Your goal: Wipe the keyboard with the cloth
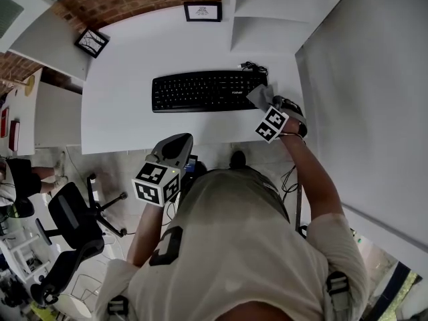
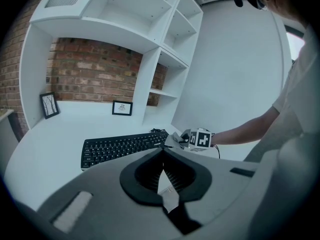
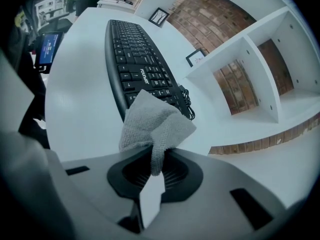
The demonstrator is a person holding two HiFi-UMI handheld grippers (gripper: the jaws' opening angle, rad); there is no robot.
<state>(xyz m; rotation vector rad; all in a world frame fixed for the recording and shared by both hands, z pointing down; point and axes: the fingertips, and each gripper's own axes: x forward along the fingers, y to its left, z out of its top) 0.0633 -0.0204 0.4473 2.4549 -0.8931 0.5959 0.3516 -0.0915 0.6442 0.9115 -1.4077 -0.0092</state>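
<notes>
Right tongs (image 3: 156, 164) clamped grey cloth (image 3: 150, 124) near right end of keyboard (image 1: 204, 91). Left tongs (image 2: 163, 168) were together, empty. Judged best: cloth pressed flat, swept along key rows.

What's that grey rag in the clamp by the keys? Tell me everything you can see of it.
The small grey cloth looks like soft, nubbly terry fabric with no pattern. It is bunched and folded, with one corner pinched between the shut jaws of the right gripper and the rest puffing out ahead. It is held at the right end of the black keyboard, over the white desk. Whether it touches the keys is unclear.
</notes>
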